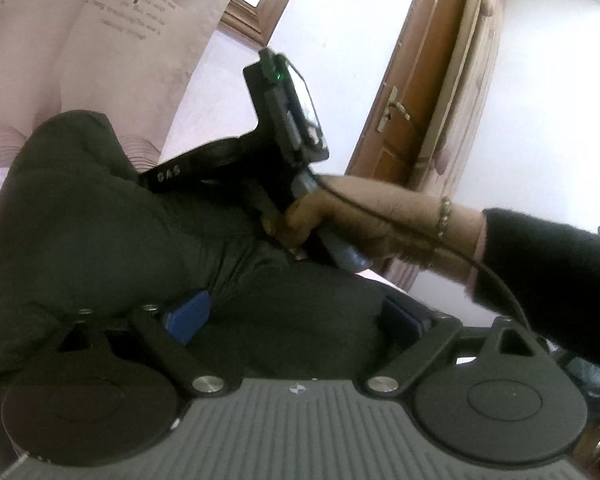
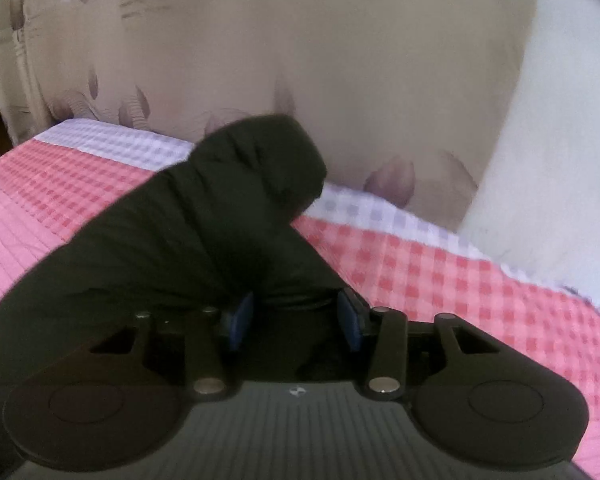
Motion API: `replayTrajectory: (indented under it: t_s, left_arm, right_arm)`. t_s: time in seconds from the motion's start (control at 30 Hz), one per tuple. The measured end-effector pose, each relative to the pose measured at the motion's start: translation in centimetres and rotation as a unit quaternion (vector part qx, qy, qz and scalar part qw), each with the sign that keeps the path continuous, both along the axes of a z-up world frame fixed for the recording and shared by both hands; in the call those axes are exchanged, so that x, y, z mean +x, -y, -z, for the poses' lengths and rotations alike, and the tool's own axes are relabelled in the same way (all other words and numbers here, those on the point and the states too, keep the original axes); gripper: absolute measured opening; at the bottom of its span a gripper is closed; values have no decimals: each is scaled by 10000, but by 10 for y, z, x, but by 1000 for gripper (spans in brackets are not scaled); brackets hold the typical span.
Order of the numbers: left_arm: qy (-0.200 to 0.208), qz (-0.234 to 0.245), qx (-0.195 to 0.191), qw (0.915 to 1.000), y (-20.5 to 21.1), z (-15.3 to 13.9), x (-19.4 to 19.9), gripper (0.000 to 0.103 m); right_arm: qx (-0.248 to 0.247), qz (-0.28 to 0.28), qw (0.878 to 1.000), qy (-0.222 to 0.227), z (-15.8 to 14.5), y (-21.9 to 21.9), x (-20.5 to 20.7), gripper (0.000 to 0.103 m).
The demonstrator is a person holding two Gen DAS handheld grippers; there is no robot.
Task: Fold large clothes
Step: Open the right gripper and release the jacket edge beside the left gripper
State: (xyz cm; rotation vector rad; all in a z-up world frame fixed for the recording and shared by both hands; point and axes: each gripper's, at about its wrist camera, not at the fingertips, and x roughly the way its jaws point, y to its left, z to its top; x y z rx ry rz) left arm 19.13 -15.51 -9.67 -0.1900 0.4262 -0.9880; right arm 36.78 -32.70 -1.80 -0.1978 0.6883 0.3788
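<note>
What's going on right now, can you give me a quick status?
Left gripper open over the dark puffy jacket. Right gripper has a fold between its pads. Pink checked bedcover beneath; nothing blocking.

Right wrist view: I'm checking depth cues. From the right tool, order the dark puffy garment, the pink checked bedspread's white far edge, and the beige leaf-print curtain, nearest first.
1. Dark puffy garment: between the right tool fingers, bunched up.
2. White far edge of the pink checked bedspread: beyond the garment.
3. Beige leaf-print curtain: behind the bed, farthest.

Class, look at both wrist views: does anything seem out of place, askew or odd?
Only the black garment: it sits bunched in a puffy heap on the checked bedspread, not flat. Nothing looks spilled or damaged.
</note>
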Motion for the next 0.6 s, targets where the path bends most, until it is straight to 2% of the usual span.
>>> replayTrajectory:
  t_s: [0.07,0.1,0.17,0.2,0.23,0.3,0.6]
  left_arm:
    - [-3,-8,-15,10000,-1,0,0,89]
    - [-2,-42,-19,10000,-2,1,-1,88]
    - [-22,-63,-42,10000,-3,2,-1,87]
    - [-23,-71,-40,10000,-3,2,-2,87]
    - [-20,-70,-31,10000,-3,3,-2,86]
    - [-25,-52,-17,10000,-3,4,-3,86]
    - [-47,-103,49,9999,0,0,5,85]
  right_arm:
    - [92,34,9999,36,7,2,5,47]
    - [143,83,9999,46,13,2,10,53]
    - [308,231,9992,-61,21,10,18,67]
    - [418,337,9984,-168,25,15,23,81]
    - [509,440,9974,-249,29,19,25,87]
    - [717,514,9955,-357,33,24,29,89]
    - [530,765,9956,-140,31,24,24,99]
